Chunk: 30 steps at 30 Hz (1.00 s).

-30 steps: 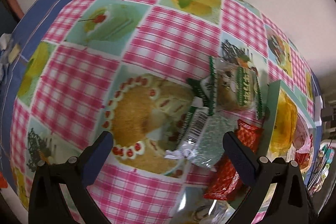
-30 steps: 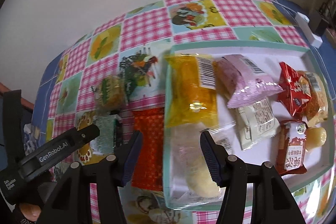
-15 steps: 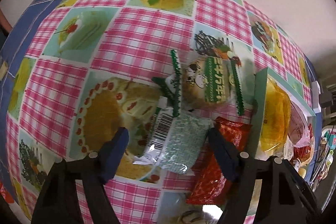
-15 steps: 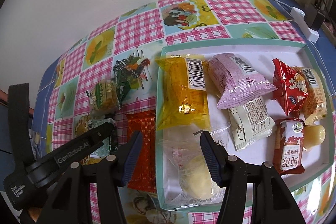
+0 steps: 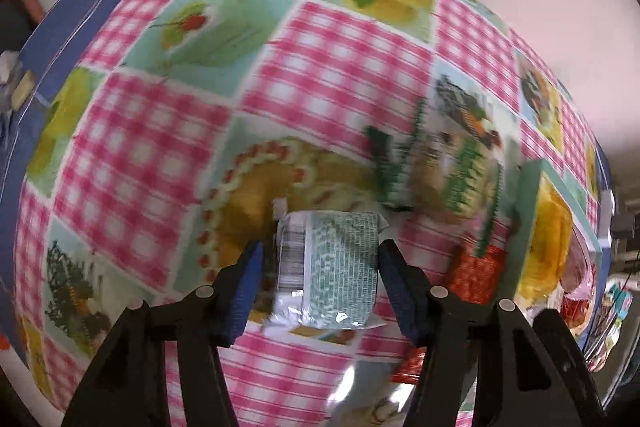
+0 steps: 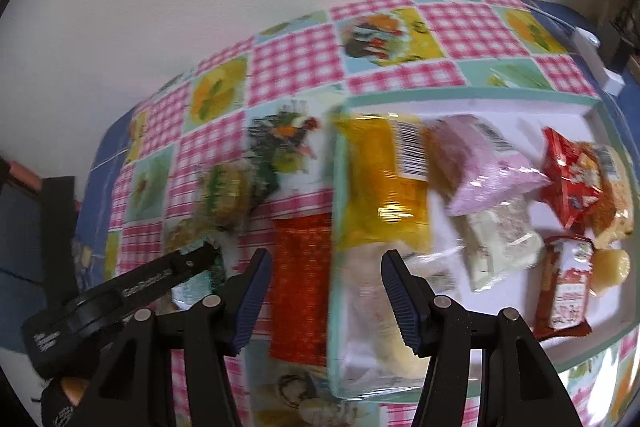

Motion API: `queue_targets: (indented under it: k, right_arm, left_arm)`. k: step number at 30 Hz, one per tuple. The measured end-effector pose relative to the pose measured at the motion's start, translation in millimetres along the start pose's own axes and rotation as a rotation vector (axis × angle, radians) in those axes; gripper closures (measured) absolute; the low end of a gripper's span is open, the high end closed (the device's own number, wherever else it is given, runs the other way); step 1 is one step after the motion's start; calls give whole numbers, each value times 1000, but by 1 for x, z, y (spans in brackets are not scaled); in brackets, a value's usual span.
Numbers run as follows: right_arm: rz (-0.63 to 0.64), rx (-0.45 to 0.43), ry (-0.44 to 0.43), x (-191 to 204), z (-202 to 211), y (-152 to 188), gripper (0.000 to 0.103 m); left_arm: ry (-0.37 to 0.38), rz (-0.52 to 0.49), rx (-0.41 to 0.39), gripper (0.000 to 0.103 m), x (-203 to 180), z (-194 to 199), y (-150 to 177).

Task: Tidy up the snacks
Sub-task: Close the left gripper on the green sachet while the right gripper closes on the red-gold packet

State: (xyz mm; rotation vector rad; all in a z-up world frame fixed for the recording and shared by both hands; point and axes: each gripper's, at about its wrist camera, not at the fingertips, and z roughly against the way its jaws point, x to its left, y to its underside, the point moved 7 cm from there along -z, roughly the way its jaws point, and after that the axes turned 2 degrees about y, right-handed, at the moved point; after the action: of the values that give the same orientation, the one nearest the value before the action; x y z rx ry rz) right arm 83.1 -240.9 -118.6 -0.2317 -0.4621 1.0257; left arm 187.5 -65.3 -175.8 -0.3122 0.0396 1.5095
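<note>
1. Near the front edge of the pink-checked, food-printed tablecloth [image 5: 320,67]: left gripper [image 5: 320,283], pointing steeply down, jaws just now closing, blue pads clamped on either side of a green-and-white plastic snack packet with a barcode [image 5: 340,267].
2. Packet sharp in the left wrist view while the cloth behind blurs; whether lifted clear of the cloth, cannot tell.
3. Just beyond and to the right: a round golden snack in a clear wrapper with green stripes [image 5: 436,179], flat on the cloth.
4. Further right, beside the tray's left wall: a flat red patterned packet [image 6: 302,279].
5. Right of that: a shallow white tray with a mint-green rim [image 6: 460,95], holding a long yellow packet [image 6: 380,187], a pink packet [image 6: 488,171], a pale snack in clear wrap [image 6: 380,327] and several others.
6. Over the tray's near left corner: right gripper [image 6: 326,291], jaws partly apart, gripping nothing.
</note>
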Motion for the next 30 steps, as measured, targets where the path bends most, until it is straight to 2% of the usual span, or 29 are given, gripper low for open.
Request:
queue_targets:
  k: [5,11,14,30]
  right_arm:
    - [32,48,-71,21,-11,8,43]
    - [56,97,-83,31,-28,17,43]
    - [64,106,-46,27,-34,18,44]
    - [79,121,18,19,-36,21,47]
  left_arm:
    - [-68,28,-7,42,26,3,-3]
    - [-64,52,-5,42,51,13,1]
    - [-65,48,-3,42,53,13,2]
    - [-63,61,9,42,49,3,1]
